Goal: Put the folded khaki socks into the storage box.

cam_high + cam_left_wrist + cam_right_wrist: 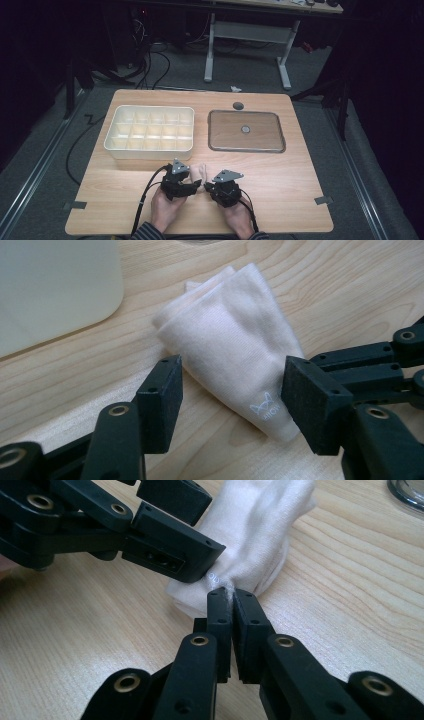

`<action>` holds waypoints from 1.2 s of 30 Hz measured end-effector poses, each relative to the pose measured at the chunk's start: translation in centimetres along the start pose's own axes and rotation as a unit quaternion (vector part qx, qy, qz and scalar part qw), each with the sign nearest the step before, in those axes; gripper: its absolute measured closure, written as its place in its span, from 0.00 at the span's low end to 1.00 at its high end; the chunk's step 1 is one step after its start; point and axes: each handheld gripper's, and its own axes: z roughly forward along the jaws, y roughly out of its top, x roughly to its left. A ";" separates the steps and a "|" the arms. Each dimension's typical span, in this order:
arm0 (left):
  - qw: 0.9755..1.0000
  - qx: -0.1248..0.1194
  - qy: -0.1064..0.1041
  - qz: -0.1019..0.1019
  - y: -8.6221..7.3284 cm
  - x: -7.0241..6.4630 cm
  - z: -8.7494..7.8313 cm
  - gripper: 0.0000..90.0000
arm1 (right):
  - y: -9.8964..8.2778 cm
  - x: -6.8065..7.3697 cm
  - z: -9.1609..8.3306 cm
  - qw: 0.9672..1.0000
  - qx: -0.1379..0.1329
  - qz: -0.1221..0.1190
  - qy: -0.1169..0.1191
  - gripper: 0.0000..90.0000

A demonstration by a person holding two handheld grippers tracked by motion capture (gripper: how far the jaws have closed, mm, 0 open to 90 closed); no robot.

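A: On the near half of the wooden table (280,195), just in front of the cream compartment tray (150,131), lies the folded white cloth (235,345). Well apart, to the right, sits the brown flat tray (246,131).

B: And the two tools?

A: Both meet at the cloth. The right gripper (232,597) has its jaws pressed together on a pinch of fabric at the cloth's near end. The left gripper (230,395) stands with jaws apart, one to each side of the cloth's narrow end; neither pad presses it.

B: How would you expect it to handle?

A: Light and limp, I'd judge. It is a soft knit, folded in several layers, so it will sag and unfold if lifted by one corner. Nothing fragile, hardly slippery against the pads. A hold across the thick folded end, taking all layers at once, looks safest; a second hold at the opposite end would keep it flat.

B: Any writing?

A: A small pale logo (265,407) near the narrow end, an outline like a cat's head with tiny letters beneath. They are too small to read.
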 end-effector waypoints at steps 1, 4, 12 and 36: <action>1.000 0.000 0.001 0.001 0.0 0.0 0.1 0.48 | 0.0 0.0 0.1 1.000 0.000 -0.001 0.000 0.96; 1.000 0.001 0.005 0.001 0.1 0.1 0.2 0.48 | 0.0 -0.2 0.3 1.000 0.000 0.002 0.001 0.96; 1.000 0.002 0.009 0.005 0.3 0.5 0.5 0.49 | 0.1 -0.3 0.8 1.000 0.001 0.005 0.000 0.96; 1.000 -0.001 -0.011 -0.010 1.7 1.8 0.0 0.44 | 0.0 -1.1 -1.2 0.998 -0.044 0.011 -0.031 0.75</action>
